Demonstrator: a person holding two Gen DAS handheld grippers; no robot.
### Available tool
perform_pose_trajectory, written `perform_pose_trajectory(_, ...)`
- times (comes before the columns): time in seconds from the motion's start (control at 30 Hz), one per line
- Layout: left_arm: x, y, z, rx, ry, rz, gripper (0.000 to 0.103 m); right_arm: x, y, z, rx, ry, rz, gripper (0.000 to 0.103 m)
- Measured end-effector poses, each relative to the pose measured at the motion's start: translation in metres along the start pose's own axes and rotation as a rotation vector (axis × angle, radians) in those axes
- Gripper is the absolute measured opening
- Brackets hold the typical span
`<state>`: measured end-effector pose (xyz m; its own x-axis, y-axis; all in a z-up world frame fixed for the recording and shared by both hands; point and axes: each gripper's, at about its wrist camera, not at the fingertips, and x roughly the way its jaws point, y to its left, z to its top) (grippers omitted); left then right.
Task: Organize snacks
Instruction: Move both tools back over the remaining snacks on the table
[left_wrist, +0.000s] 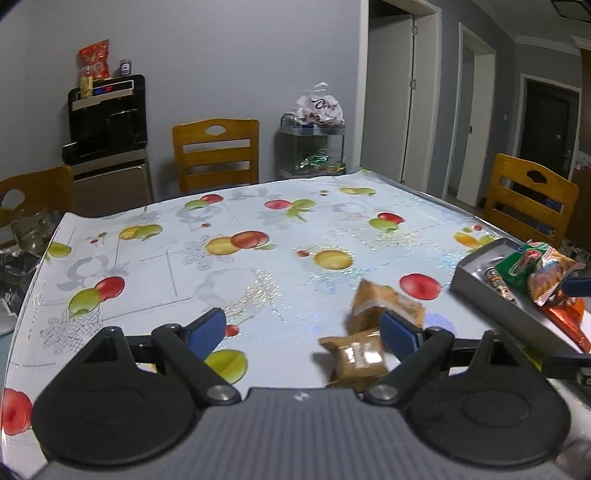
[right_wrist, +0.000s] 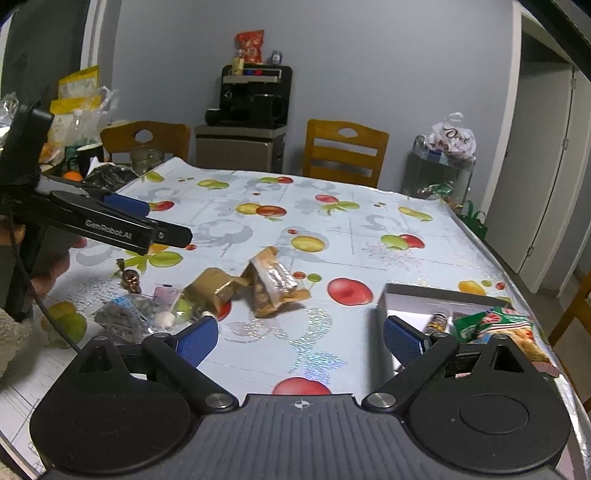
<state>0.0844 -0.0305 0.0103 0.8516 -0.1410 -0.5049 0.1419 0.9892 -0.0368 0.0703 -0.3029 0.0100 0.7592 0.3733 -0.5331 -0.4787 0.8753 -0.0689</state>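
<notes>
Two brown snack packets lie on the fruit-patterned tablecloth, one (right_wrist: 212, 290) to the left and one (right_wrist: 275, 284) leaning against it. In the left wrist view they (left_wrist: 384, 306) (left_wrist: 356, 360) sit by the right fingertip. My left gripper (left_wrist: 303, 328) is open, with nothing between its fingers. In the right wrist view it (right_wrist: 166, 221) hovers at the left, above the table. My right gripper (right_wrist: 301, 339) is open and holds nothing; it is near the grey box (right_wrist: 402, 293). The box holds a green packet (right_wrist: 476, 325), a chips packet (right_wrist: 517, 336) and a dark tube (right_wrist: 437, 321).
Small wrapped candies (right_wrist: 131, 278) and silvery packets (right_wrist: 122, 314) lie at the near left of the table. Wooden chairs (right_wrist: 345, 151) stand around it. A black water dispenser (right_wrist: 255, 99) is at the back wall. Bags and cups (right_wrist: 79, 147) crowd the far left corner.
</notes>
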Motion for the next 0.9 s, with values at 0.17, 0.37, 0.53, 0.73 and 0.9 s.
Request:
perform_pose_trajectory(0.17,0.002,0.011,-0.003,-0.053,0.012,-0.007,0.091,0.011,0.013,0.001,-0.017,0.015,0.021,0.097)
perform_pose_trajectory(0.37,0.0,0.009,-0.005,-0.05,0.009,-0.004,0.096,0.024,0.025,0.005,-0.009,0.032,0.064,0.097)
perform_pose_trajectory(0.53,0.001,0.011,-0.005,-0.047,0.014,-0.002,0.096,0.03,0.03,0.008,0.006,0.034,0.094,0.098)
perform_pose_trajectory(0.73,0.0,0.03,-0.004,-0.094,0.019,0.041,0.096,0.036,0.034,0.007,0.016,0.045,0.119,0.098)
perform_pose_trajectory(0.9,0.0,0.043,-0.006,-0.117,0.024,0.082,0.096,0.044,0.037,0.003,0.03,0.067,0.143,0.098)
